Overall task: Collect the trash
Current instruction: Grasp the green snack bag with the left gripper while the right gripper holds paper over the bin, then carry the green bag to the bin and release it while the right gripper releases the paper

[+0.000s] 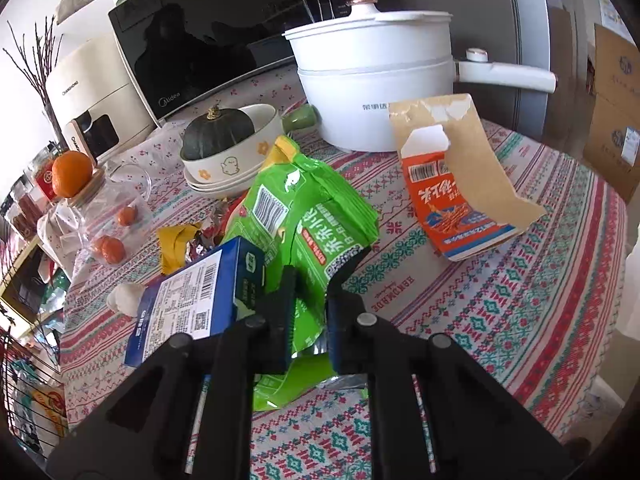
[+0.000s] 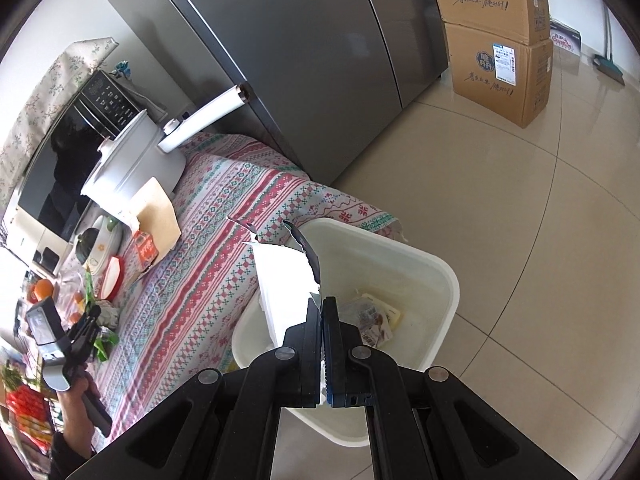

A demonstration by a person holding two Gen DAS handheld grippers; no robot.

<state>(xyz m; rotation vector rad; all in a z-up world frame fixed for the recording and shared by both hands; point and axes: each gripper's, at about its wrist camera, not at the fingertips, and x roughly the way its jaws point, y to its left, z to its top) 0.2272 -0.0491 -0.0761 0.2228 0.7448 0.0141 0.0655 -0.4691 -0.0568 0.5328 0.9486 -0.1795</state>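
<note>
Left tongs (image 1: 308,300) are narrowed around the crumpled green snack bag (image 1: 308,216), pads on either side of its lower fold; whether they've really bitten, I can't tell. The bag lies on the table (image 1: 520,300), touching the blue carton (image 1: 192,292) on its left, with the torn orange box (image 1: 460,184) well off to its right. I'd squeeze firmly and lift straight up so the carton doesn't get dragged along. Right tongs (image 2: 322,308) are pinched tight on a torn white wrapper (image 2: 284,280), hanging over the white bin (image 2: 448,280) beside the table, so just release there.
</note>
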